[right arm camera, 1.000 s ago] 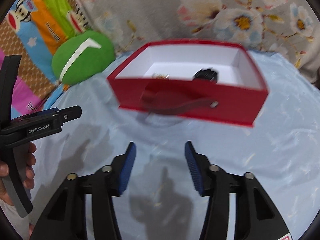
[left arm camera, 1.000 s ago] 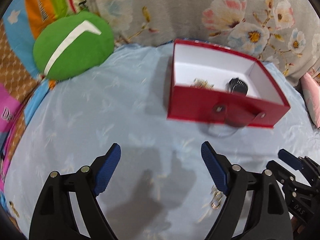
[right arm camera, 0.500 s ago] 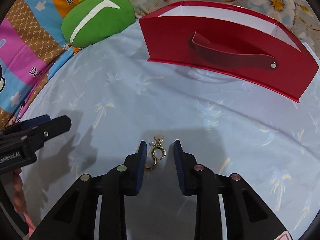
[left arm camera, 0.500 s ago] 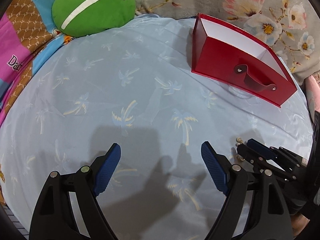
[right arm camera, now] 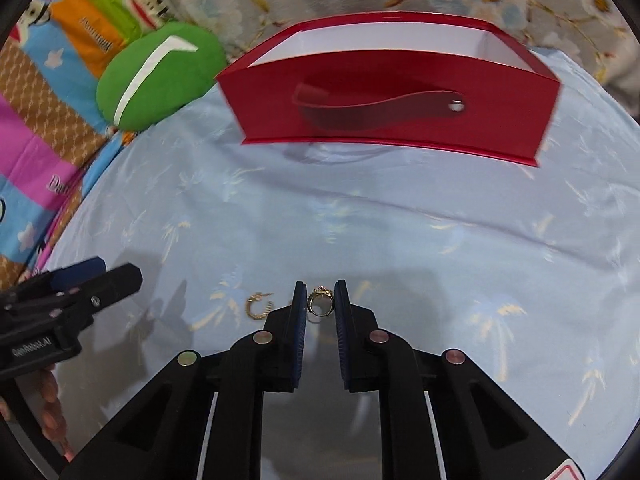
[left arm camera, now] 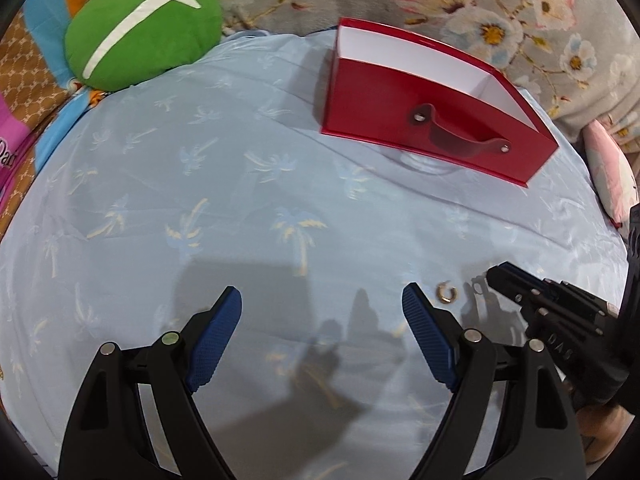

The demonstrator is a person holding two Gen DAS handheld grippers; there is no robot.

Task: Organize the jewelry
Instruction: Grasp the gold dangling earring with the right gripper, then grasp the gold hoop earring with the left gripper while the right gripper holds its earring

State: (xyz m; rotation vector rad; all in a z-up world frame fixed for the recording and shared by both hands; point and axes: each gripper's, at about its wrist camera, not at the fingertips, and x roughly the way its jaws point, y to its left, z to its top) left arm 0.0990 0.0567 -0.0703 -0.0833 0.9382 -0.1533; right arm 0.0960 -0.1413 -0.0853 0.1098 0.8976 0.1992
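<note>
My right gripper is shut on a gold ring, held between its blue pads just above the blue cloth. A gold hoop earring lies on the cloth just left of it; it also shows in the left wrist view. The red box with a red strap handle stands at the far side of the cloth, open at the top; its contents are hidden. It also shows in the left wrist view. My left gripper is open and empty above the cloth, left of the right gripper.
A green round cushion lies at the far left edge of the blue palm-print cloth. Floral fabric rises behind the box. A patchwork quilt lies to the left. A pink pillow sits at the right.
My right gripper has closed on the gold ring and lifted it, leaving the hoop earring on the cloth. The left gripper stayed open and shifted slightly.
</note>
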